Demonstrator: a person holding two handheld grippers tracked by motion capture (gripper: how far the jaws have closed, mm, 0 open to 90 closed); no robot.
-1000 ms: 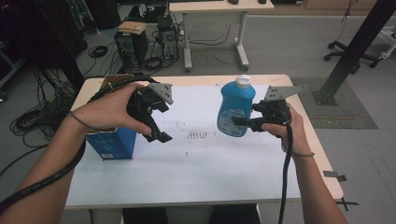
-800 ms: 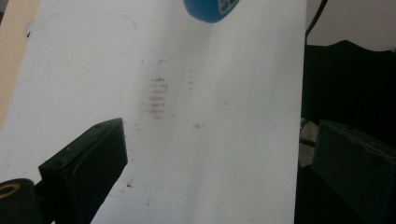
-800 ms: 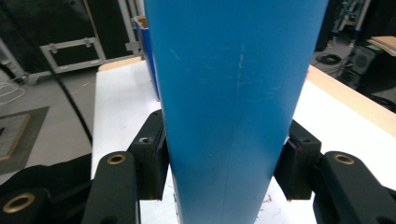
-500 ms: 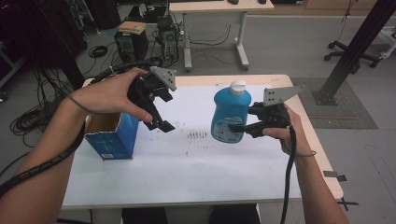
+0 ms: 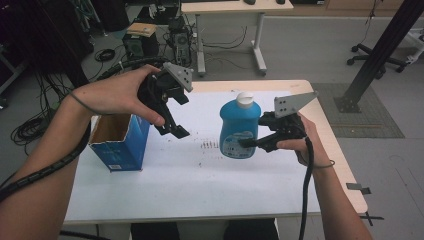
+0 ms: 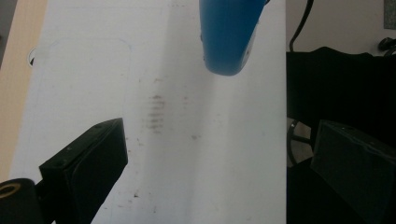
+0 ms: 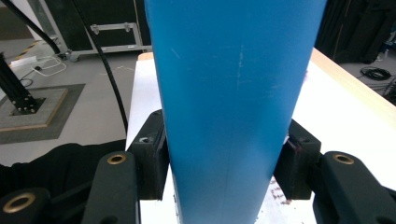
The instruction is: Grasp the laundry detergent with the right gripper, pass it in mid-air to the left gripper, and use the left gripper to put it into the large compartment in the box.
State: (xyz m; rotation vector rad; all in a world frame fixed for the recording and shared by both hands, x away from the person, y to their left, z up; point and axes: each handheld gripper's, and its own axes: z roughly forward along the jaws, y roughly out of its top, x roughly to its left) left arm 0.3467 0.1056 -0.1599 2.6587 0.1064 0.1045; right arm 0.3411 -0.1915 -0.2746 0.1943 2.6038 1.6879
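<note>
The right gripper [image 5: 248,144] had its jaws clamped on the lower body of the blue bottle [image 5: 239,127], one pad on each flat side, which kept it upright with the white cap [image 5: 244,100] on top. Looked like it was carried clear of the table [image 5: 200,190], probably so it could go over to the box. The left gripper [image 5: 172,131] was spread wide with nothing in it, hanging in the air between bottle and box, likely just waiting to help. The blue cardboard box [image 5: 121,142] stood open on the left part of the table, top flaps up, so dropping the bottle in seemed the plan.
</note>
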